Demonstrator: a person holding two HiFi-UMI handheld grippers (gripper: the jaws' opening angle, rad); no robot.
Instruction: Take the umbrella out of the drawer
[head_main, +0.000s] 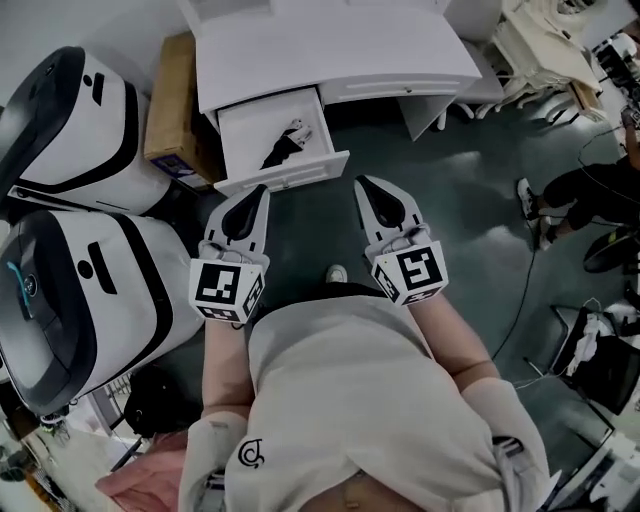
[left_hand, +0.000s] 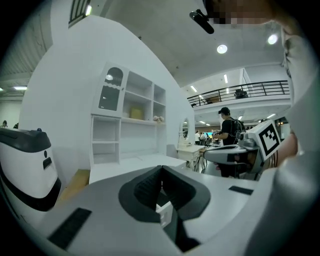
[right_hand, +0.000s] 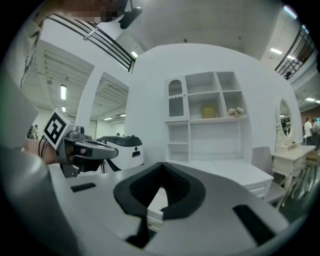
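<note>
A white desk stands ahead of me with its drawer pulled open. Inside the drawer lies a dark folded umbrella. My left gripper is just short of the drawer's front, its jaws shut with nothing between them. My right gripper hovers over the floor to the right of the drawer, also shut and empty. The left gripper view shows the closed jaws pointing over the desk top, with the right gripper beside them. In the right gripper view, the jaws meet at the tip.
Two large white-and-black machines stand close at the left, with a cardboard box behind them. A person is at the right edge. A white shelf unit rises behind the desk. A cable runs across the dark floor.
</note>
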